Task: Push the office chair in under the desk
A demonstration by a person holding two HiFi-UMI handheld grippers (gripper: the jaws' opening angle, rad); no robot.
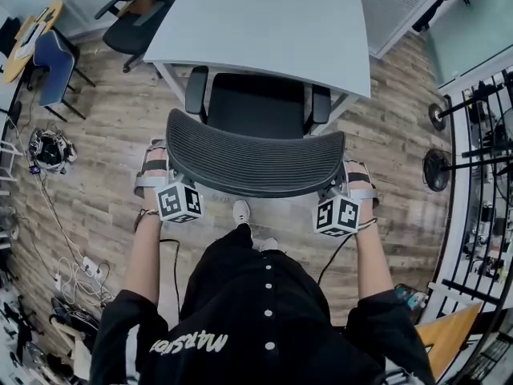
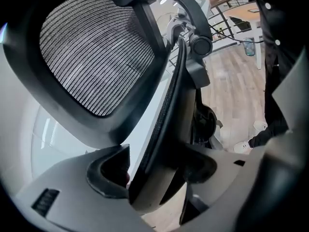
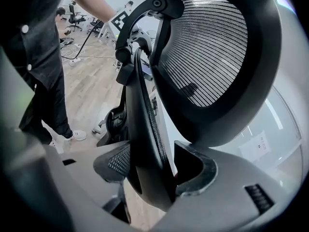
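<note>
A black mesh office chair stands in front of the white desk [image 1: 272,22], with its seat [image 1: 256,107] partly under the desk edge. In the head view its curved backrest [image 1: 256,163] faces me. My left gripper [image 1: 160,160] grips the backrest's left end and my right gripper [image 1: 353,175] its right end. In the left gripper view the backrest's frame edge [image 2: 166,129] fills the gap between the jaws of the left gripper [image 2: 157,170], below the mesh headrest [image 2: 96,52]. In the right gripper view the frame [image 3: 145,129] sits the same way in the right gripper [image 3: 152,170].
The chair's armrests [image 1: 196,91] [image 1: 321,103] stand just outside the desk legs. Another black chair [image 1: 132,14] and a blue one [image 1: 52,62] stand at the back left. Cables [image 1: 72,255] lie on the wood floor at left. Fans [image 1: 437,167] and racks line the right.
</note>
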